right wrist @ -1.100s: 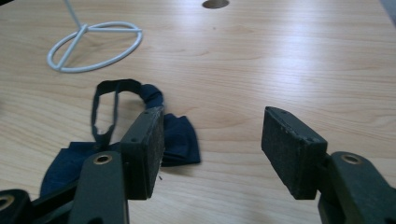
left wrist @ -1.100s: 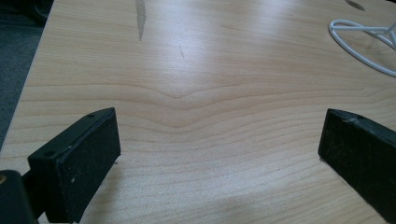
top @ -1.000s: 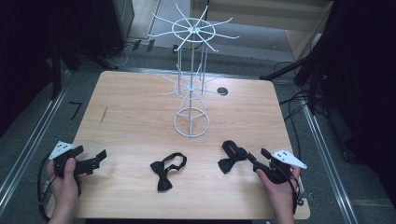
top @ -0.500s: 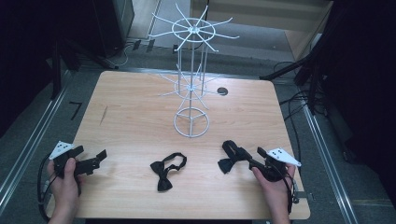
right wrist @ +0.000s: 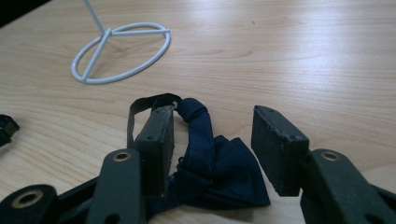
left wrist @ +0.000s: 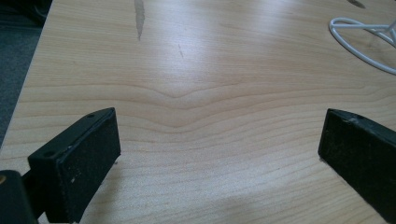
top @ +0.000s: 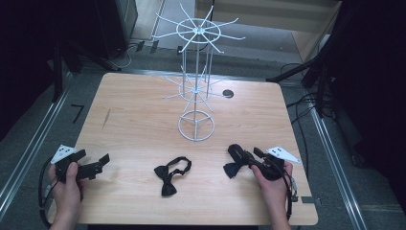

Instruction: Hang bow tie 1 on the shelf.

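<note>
Bow tie in play: a dark blue bow tie [right wrist: 212,168] is seen lying flat on the table [top: 143,124] near its front right edge, between the jaws of the right gripper [right wrist: 212,149]; in the high view it is found at [top: 235,160].

Direction from the claw: the tie is met straight ahead of the right gripper, its wings low between the pads, its knot and strap loop trailing away toward the white wire stand [right wrist: 119,51].

Long axis: the tie is laid roughly along the gripper's reach, not across it.

Nearer hand: the right one by far; the left gripper [top: 88,167] is kept well apart at the table's front left.

Right claw: about half open, jaws just now being closed in; the left pad is touching the cloth, the right pad is held clear, so no grip is judged made yet.

Left claw: spread wide over bare wood, nothing held.

Second bow tie [top: 170,175]: left untouched at front centre.
</note>
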Motion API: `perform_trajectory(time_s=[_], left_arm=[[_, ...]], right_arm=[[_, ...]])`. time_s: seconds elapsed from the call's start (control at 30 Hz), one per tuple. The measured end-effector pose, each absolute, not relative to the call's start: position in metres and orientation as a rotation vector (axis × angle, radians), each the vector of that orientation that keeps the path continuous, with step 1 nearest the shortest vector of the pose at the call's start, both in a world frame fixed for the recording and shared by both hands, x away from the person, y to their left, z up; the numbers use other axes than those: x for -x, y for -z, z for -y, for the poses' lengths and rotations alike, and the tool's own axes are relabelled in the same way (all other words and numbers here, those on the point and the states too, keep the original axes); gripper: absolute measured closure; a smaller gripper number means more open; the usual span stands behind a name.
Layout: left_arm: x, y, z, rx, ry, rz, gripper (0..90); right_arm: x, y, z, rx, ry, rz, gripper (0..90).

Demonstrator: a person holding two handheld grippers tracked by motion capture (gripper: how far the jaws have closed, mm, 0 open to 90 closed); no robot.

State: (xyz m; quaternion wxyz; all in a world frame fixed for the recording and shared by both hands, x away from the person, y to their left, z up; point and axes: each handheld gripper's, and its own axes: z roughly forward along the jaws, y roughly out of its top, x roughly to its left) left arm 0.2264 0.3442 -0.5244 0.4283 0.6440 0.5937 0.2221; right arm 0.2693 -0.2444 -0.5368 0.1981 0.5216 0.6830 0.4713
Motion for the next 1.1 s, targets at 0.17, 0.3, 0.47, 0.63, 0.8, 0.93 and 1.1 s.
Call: perform_trajectory(time_s=[0.17, 0.3, 0.47, 0.63, 0.8, 0.93, 1.1], left_arm=[[-0.226, 0.524, -0.344, -1.607, -0.555, -1.484, 0.0], [-0.226, 0.524, -0.345, -1.610, -0.552, -1.485, 0.0], [-0.226, 0.524, -0.344, -1.609, -0.553, -1.483, 0.0], [-0.226, 0.524, -0.345, -1.611, -0.552, -1.484, 0.0], [-0.226, 0.524, -0.345, -1.611, -0.552, -1.483, 0.0], [-0.226, 0.524, -0.345, -1.610, -0.552, -1.484, 0.0], [-0.226, 0.524, -0.345, -1.610, -0.552, -1.483, 0.0]], right_arm=[[-0.271, 0.537, 0.231, -1.408, -1.295, -1.946, 50.6], [-0.269, 0.535, 0.228, -1.395, -1.312, -1.954, 52.7], [-0.268, 0.539, 0.219, -1.375, -1.289, -2.011, 50.9], [-0.262, 0.534, 0.216, -1.357, -1.332, -2.020, 49.7], [-0.256, 0.536, 0.211, -1.357, -1.321, -2.085, 49.2], [-0.254, 0.539, 0.205, -1.334, -1.268, -2.138, 50.8], [-0.255, 0.542, 0.203, -1.332, -1.213, -2.149, 59.1]])
